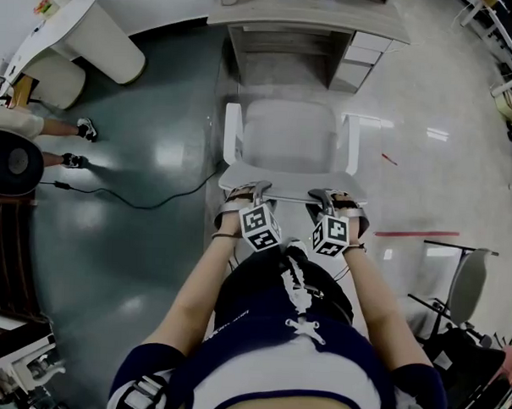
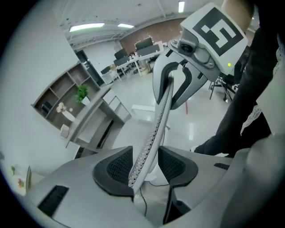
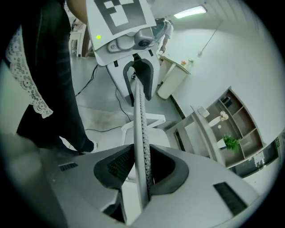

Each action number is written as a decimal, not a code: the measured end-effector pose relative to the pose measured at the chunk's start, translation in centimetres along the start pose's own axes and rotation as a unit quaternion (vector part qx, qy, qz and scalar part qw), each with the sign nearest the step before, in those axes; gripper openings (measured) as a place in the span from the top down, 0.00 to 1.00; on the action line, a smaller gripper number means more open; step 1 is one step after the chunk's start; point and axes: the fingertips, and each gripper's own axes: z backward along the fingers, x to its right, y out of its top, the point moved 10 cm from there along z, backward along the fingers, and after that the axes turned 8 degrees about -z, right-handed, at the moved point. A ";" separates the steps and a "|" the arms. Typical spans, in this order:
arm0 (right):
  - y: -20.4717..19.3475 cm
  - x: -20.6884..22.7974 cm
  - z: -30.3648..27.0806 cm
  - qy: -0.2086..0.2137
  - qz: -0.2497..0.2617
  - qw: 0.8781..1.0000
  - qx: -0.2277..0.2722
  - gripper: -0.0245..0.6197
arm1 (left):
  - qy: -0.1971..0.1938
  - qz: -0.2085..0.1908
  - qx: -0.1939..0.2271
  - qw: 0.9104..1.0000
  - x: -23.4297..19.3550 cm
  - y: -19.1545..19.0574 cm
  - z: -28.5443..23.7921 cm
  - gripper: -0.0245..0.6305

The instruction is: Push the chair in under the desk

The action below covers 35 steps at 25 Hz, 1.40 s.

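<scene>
A white office chair (image 1: 288,137) faces the grey desk (image 1: 306,19), its seat just in front of the desk opening. The top edge of its mesh backrest (image 1: 290,191) is nearest me. My left gripper (image 1: 250,191) is on that edge's left part and my right gripper (image 1: 328,196) on its right part. In the left gripper view the backrest (image 2: 156,129) runs slantwise between the left gripper's (image 2: 144,164) dark pads, which close on it. In the right gripper view the backrest (image 3: 140,120) stands upright in the right gripper (image 3: 142,167), pinched between both pads. The desk (image 3: 200,129) lies beyond.
A drawer unit (image 1: 355,64) fills the desk's right side. A black cable (image 1: 129,198) trails over the dark floor at left, near a person's feet (image 1: 76,145) and a white rounded table (image 1: 94,35). Another chair (image 1: 464,285) stands at right, by a red floor line (image 1: 416,234).
</scene>
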 end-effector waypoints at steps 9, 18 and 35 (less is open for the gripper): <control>-0.6 0.7 -0.1 0.030 0.008 0.999 0.027 0.82 | 0.000 0.015 0.014 1.000 -0.3 0.0 0.1 0.68; -1.1 1.7 -1.3 0.043 0.005 0.999 0.019 0.85 | -0.002 0.016 0.027 1.000 -1.0 0.2 -0.2 0.68; -1.0 4.0 -2.6 0.029 0.018 0.999 0.020 0.85 | -0.014 0.026 0.045 0.999 -3.9 0.0 -1.2 0.69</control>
